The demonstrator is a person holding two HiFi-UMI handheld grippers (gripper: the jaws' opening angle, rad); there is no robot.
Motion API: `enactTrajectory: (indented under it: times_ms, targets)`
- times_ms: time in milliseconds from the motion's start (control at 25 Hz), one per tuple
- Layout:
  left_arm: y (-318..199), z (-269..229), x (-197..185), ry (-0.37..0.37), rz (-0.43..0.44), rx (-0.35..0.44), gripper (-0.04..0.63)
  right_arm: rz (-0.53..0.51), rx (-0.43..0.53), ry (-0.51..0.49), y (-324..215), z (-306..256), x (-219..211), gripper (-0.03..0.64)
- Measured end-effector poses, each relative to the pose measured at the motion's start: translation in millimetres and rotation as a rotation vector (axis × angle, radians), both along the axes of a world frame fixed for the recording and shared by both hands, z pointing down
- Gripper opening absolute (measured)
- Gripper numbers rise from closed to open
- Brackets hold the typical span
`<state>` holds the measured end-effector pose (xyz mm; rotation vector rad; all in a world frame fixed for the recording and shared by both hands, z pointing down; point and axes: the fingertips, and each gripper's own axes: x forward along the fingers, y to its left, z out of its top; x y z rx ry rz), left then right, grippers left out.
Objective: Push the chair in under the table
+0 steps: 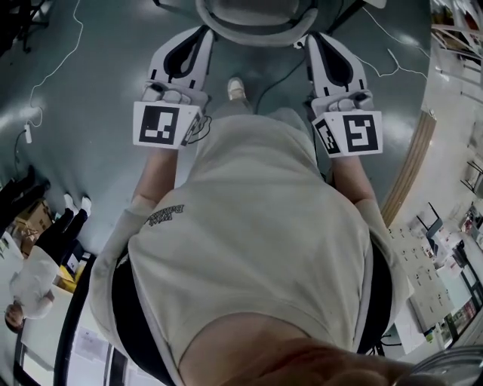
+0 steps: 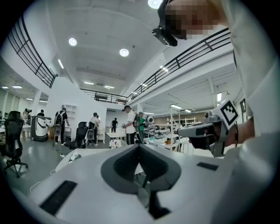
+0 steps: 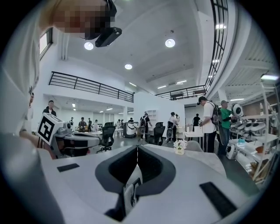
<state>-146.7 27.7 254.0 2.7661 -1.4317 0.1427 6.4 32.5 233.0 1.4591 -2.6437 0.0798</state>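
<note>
A grey office chair shows its curved back at the top of the head view. My left gripper and right gripper reach forward on either side of that back, tips close to its edges; contact cannot be told. Both are shut with nothing between the jaws, as the left gripper and right gripper show in their own views. Ahead stands a white table with a small vase of flowers. The same table lies ahead in the left gripper view.
White cables trail over the grey floor at left. A long wooden board lies at right beside shelving. My own foot is between the grippers. People stand about the hall, with other office chairs and desks.
</note>
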Motion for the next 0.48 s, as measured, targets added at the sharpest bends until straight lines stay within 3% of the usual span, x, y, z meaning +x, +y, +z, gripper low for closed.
enactTrajectory:
  times_ms: [480]
  targets:
    - [-28.2, -4.2, -1.3, 0.018, 0.017, -0.005, 0.011, 0.007, 0.017, 0.033, -26.9, -7.6, -5.5, 0.009]
